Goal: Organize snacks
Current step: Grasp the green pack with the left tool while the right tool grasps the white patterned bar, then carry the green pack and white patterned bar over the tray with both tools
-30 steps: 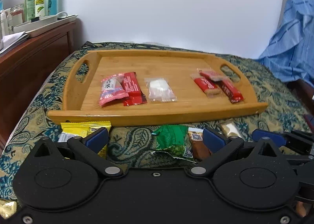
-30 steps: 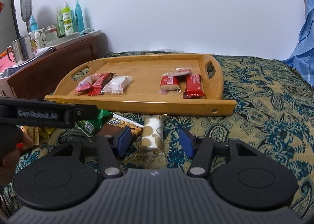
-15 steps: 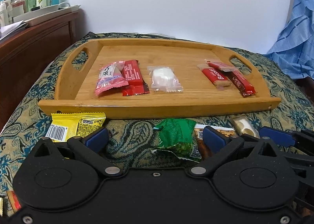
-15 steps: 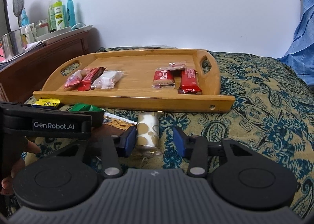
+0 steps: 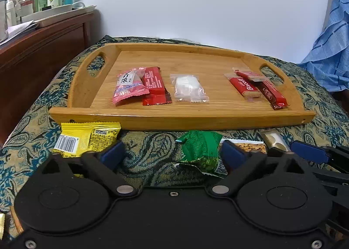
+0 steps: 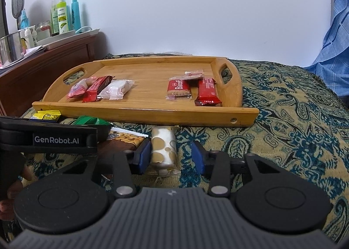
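Note:
A wooden tray (image 5: 152, 121) (image 6: 135, 111) lies on the patterned bedspread and holds a pink packet (image 5: 128, 87), red bars (image 5: 153, 85), a white packet (image 5: 188, 86) and Biscoff packets (image 5: 245, 86). My left gripper (image 5: 172, 154) is open, low over the cloth, with a green packet (image 5: 200, 148) between its fingers near the right one. A yellow packet (image 5: 87, 138) lies by its left finger. My right gripper (image 6: 171, 154) is open around a white and gold packet (image 6: 163, 147), its left pad close against it.
An almond bar (image 6: 128, 138) lies between the two grippers. A wooden dresser (image 5: 39, 52) with bottles and a white tray stands at the left. Blue checked cloth (image 5: 333, 52) hangs at the right. A white wall is behind the bed.
Both grippers have sunk lower and moved a little forward. The right gripper's fingers have closed in around the white and gold packet. The left gripper stays open by the green packet.

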Motion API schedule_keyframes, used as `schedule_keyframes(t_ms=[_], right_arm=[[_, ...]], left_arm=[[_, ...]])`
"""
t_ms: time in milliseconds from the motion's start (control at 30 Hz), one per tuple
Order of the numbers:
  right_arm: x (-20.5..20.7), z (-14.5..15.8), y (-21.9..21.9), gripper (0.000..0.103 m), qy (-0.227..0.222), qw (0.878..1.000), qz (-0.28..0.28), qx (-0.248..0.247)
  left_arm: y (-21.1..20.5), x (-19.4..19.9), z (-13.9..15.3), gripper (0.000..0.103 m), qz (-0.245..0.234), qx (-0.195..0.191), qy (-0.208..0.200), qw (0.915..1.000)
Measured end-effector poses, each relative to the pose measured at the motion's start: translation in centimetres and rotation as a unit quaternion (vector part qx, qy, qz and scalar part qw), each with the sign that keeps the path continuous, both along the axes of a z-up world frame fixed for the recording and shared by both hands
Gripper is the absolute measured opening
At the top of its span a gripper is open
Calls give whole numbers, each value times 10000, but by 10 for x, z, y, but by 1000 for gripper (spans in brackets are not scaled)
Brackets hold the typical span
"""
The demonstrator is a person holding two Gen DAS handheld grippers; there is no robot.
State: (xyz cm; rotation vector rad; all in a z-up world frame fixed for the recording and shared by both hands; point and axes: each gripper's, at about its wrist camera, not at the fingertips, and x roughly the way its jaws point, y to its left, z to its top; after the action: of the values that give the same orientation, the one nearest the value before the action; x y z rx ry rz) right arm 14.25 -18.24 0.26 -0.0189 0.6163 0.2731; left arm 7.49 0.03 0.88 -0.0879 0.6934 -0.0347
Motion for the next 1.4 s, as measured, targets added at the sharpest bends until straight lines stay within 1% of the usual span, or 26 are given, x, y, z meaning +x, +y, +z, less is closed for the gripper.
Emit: schedule_keyframes(t_ms=[33, 67, 133, 167, 267, 333, 400, 433, 533, 633, 867, 1167, 1400], right_arm=[[0, 0, 0, 53, 0, 10000, 9, -3], [0, 0, 1, 51, 1, 10000, 21, -5], [0, 0, 1, 43, 2, 10000, 39, 6], [0, 0, 1, 42, 2, 10000, 46, 2], [0, 1, 2, 36, 1, 10000, 89, 2], [0, 1, 3, 29, -3, 9999, 120, 16], [-1, 2, 3, 28, -17, 9999, 125, 32], [-2, 2, 4, 26, -19, 9999, 137, 31], [-3, 3, 4, 26, -35, 9998, 163, 50], [-4, 4, 4, 26, -67, 9998, 173, 66], [-8, 10, 0, 26, -206, 9995, 149, 189], [-8, 16, -2, 26, -297, 9991, 130, 287], [-8, 21, -5, 26, -323, 9987, 56, 379]], left_arm=[[0, -1, 1, 67, -28, 12, 5, 10000], [-1, -2, 2, 62, -58, 44, 9, 10000], [-4, -6, 4, 42, -100, 104, -38, 9999], [-5, -7, 5, 41, -149, 99, -31, 9998], [-7, -10, 6, 39, -185, 145, -34, 9997], [-8, -11, 8, 36, -196, 170, -34, 9997], [-9, -13, 11, 32, -220, 148, -59, 9996], [-9, -13, 13, 32, -242, 128, -70, 9996], [-11, -16, 18, 32, -304, 102, -146, 9994], [-15, -19, 22, 32, -381, 185, -254, 9988], [-19, -25, 29, 32, -426, 233, -411, 9980], [-18, -25, 39, 31, -387, 180, -489, 9979], [-21, -19, 59, 31, -422, 79, -619, 9972]])
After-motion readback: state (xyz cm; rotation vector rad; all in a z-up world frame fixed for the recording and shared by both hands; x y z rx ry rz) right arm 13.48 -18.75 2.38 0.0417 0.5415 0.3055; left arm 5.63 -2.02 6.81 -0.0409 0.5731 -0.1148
